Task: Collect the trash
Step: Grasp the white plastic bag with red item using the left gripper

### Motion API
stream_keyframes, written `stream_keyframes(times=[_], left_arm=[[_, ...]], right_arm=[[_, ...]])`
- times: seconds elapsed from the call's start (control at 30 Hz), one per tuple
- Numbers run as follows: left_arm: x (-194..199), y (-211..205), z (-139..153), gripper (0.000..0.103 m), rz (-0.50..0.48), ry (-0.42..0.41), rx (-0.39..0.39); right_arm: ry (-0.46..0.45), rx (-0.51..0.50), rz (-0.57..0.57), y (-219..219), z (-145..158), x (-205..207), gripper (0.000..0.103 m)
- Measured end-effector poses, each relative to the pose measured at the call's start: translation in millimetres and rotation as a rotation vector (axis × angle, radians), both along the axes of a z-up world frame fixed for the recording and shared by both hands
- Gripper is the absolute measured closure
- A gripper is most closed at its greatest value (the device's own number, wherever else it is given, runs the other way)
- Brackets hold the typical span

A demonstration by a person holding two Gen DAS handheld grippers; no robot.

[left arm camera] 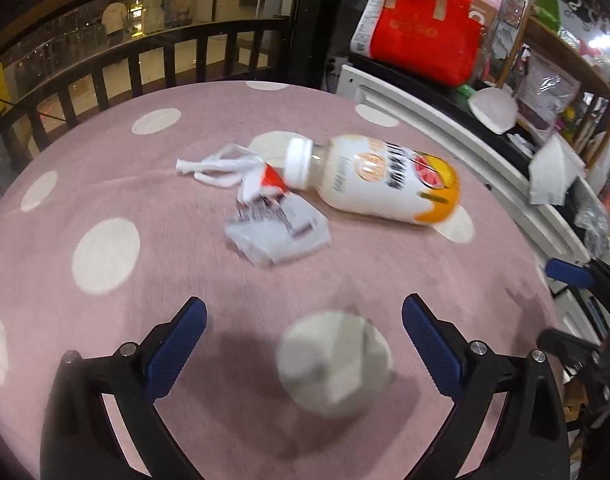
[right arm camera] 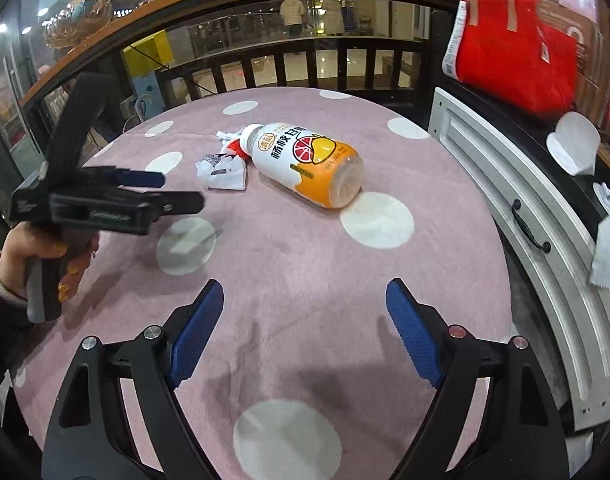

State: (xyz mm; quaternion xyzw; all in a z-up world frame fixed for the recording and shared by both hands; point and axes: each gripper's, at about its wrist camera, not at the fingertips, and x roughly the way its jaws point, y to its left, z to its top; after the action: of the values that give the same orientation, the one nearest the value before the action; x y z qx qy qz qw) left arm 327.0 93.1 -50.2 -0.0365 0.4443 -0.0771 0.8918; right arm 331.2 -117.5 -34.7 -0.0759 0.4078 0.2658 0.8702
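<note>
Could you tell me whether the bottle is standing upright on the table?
No, the bottle lies on its side on the table, beside the crumpled wrapper.

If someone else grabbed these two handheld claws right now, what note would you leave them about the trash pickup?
Left gripper: open, empty, above the tablecloth.
Right gripper: open, empty, also short of the trash.
Trash: the bottle lies on its side mid-table, cap on; the crumpled wrapper lies touching its cap end.
Done: nothing collected yet.
Left: pick up both bottle and wrapper. No bin shows in either view, so find where they go.
</note>
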Motion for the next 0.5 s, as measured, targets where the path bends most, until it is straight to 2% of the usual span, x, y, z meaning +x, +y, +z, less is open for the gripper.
stream_keyframes(times=[0.13, 0.2, 0.3, 0.37, 0.4, 0.43, 0.47, 0.5], left_arm=[[34.0, 0.2, -8.8, 0.011, 0.004, 0.021, 0.023], [43.8, 2.2, -12.8, 0.017, 0.007, 0.03, 0.03], [54.8, 10.8, -16.5, 0.034, 0.021, 0.044, 0.0], [55.1, 16.9, -15.0, 0.055, 0.035, 0.028, -0.002], [53.6, 21.2, -14.0, 0.061, 0.042, 0.028, -0.007], [52.8, 24.5, -13.6, 0.074, 0.044, 0.031, -0.023], [51.3, 28.4, -12.9, 0.08, 0.046, 0.034, -0.043], [48.2, 31.5, -11.7, 0.082, 0.051, 0.033, -0.058]], right_arm=[[-0.017, -0.028, 0.03, 10.1, 5.3, 14.6, 0.02], [-0.025, -0.038, 0.047, 13.6, 7.6, 21.6, 0.02], [-0.02, -0.055, 0.067, 20.8, 7.6, 34.2, 0.02], [-0.01, -0.066, 0.085, 26.2, 6.6, 42.0, 0.02], [-0.009, -0.072, 0.095, 29.3, 6.6, 46.3, 0.02], [-0.01, -0.079, 0.104, 32.1, 6.8, 49.9, 0.02], [-0.01, -0.087, 0.113, 35.4, 6.9, 53.2, 0.02], [-0.006, -0.107, 0.13, 41.4, 6.6, 59.4, 0.02]])
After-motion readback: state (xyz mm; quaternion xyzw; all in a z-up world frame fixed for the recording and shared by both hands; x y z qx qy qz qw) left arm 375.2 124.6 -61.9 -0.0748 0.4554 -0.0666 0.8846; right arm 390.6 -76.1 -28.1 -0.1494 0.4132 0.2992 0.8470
